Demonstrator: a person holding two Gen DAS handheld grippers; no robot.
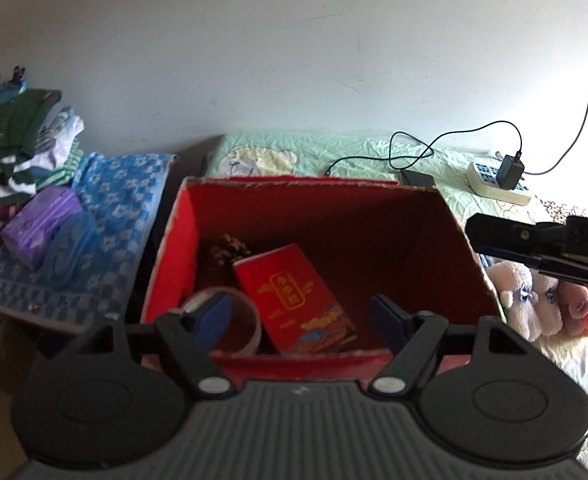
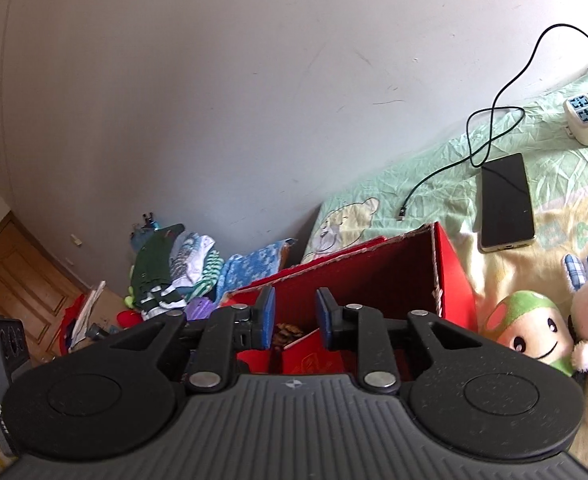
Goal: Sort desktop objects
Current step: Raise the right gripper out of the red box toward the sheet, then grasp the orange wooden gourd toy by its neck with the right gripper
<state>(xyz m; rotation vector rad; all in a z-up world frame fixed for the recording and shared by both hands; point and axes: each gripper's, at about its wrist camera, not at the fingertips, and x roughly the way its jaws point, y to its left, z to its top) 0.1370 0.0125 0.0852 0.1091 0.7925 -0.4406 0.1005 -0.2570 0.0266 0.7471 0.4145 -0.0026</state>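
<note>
Both grippers are positioned over the red box [image 1: 326, 216], which sits on the bed [image 2: 446, 184] against the wall.

- Left gripper [image 1: 300, 318]: jaws spread wide, nothing between the pads. Seen through the gap are the box contents: a tape roll [image 1: 233, 322] in the near-left corner, a red envelope [image 1: 294, 296] lying tilted on the box floor, and something dark and speckled [image 1: 227, 248] behind it that cannot be identified.
- Right gripper [image 2: 294, 318]: jaws set narrow, pads apart, nothing gripped. It is seen from the left wrist view as a black bar over the right rim.

Judgement: the box already holds sorted items, and both grippers look free for the next pick.

Candidates outside the box: a purple tissue pack [image 1: 39, 224] and a clear blue case [image 1: 69, 250] on the blue towel [image 1: 125, 184] to the left; a phone [image 2: 506, 204] with a loose cable [image 2: 490, 128] on the bed to the right; plush toys [image 2: 534, 332] beside the box.

Advice for the next pick:
- The left side is best served by the left gripper, already wide enough for the tissue pack.
- The right jaws should be opened further before anything thicker than the phone edge is approached.
- The cable should be kept clear of the pads.
</note>
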